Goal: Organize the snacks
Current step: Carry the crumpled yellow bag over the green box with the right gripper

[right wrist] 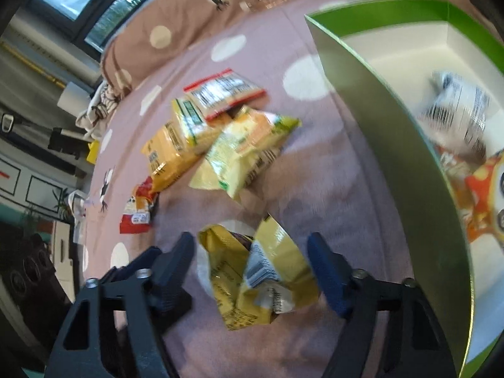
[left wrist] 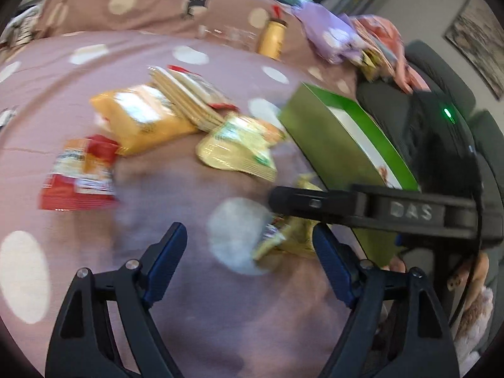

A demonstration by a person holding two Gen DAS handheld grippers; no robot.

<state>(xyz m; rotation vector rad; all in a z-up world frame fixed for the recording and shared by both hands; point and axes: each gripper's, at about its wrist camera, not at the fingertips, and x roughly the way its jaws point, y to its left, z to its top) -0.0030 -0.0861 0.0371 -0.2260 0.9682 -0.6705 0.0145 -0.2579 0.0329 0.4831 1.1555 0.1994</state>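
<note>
Pink bedding (left wrist: 195, 283) with pale dots covers the bed where the snacks lie. Several packets sit in a loose heap: an orange packet (right wrist: 167, 160), a pale yellow packet (right wrist: 239, 157), a red-edged packet (right wrist: 223, 93) and, apart from them, a red packet (right wrist: 137, 212). A green box (right wrist: 393, 163) stands just beside them with packets already inside. The right gripper (right wrist: 252, 264) straddles a crumpled yellow packet (right wrist: 261, 277), its fingers apart and seemingly not yet pressing, though blur makes contact hard to judge. The left gripper (left wrist: 249, 249) hangs released over the bedding, nothing between its fingers.
</note>
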